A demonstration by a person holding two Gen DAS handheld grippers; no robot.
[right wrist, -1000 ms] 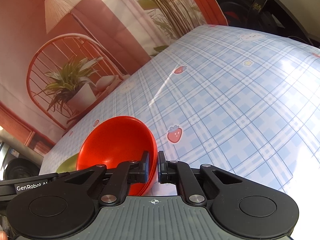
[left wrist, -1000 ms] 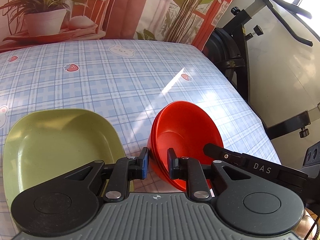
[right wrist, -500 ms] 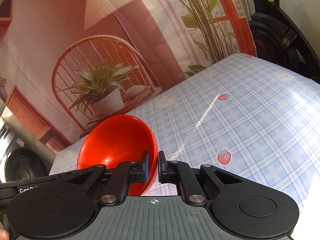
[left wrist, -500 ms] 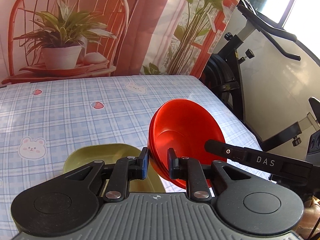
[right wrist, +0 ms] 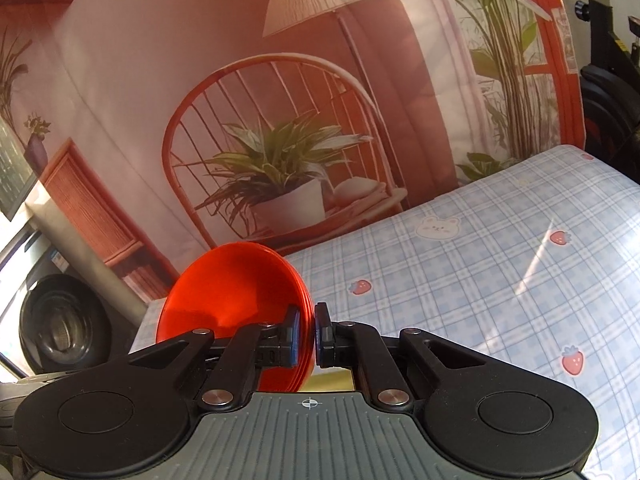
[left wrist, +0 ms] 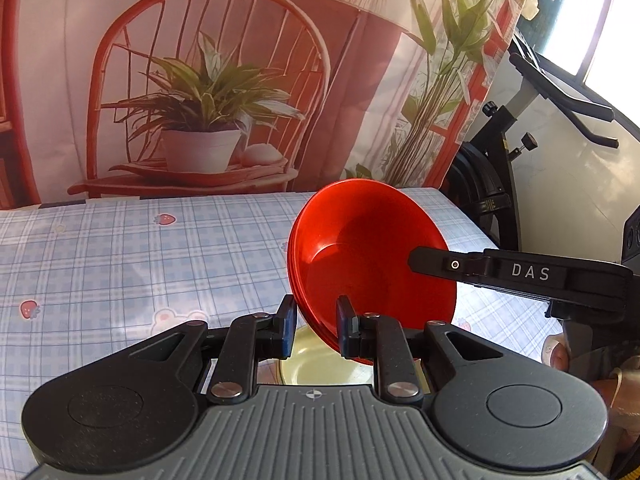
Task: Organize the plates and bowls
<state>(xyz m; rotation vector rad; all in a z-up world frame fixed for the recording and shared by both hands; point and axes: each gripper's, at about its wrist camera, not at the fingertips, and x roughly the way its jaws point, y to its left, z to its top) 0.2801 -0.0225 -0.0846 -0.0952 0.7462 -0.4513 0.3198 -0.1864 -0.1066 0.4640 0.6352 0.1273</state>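
A stack of red bowls (left wrist: 372,256) is held tilted in the air above the checked tablecloth. My left gripper (left wrist: 316,326) is shut on its near rim. My right gripper (right wrist: 306,338) is shut on the opposite rim of the red bowls (right wrist: 232,292); its arm shows in the left wrist view (left wrist: 520,276). A pale green plate (left wrist: 320,364) lies on the table below the bowls, mostly hidden by my left gripper; a sliver of the plate shows in the right wrist view (right wrist: 332,382).
The table (left wrist: 120,264) carries a blue checked cloth with strawberries and bears. A printed backdrop of a chair and plant (left wrist: 200,120) hangs behind it. An exercise bike (left wrist: 520,160) stands off the right edge. A washing machine (right wrist: 60,324) stands at the left.
Both grippers have lifted the red bowls up off the table. The views tilted up, so the green plate dropped almost out of sight below the bowls.
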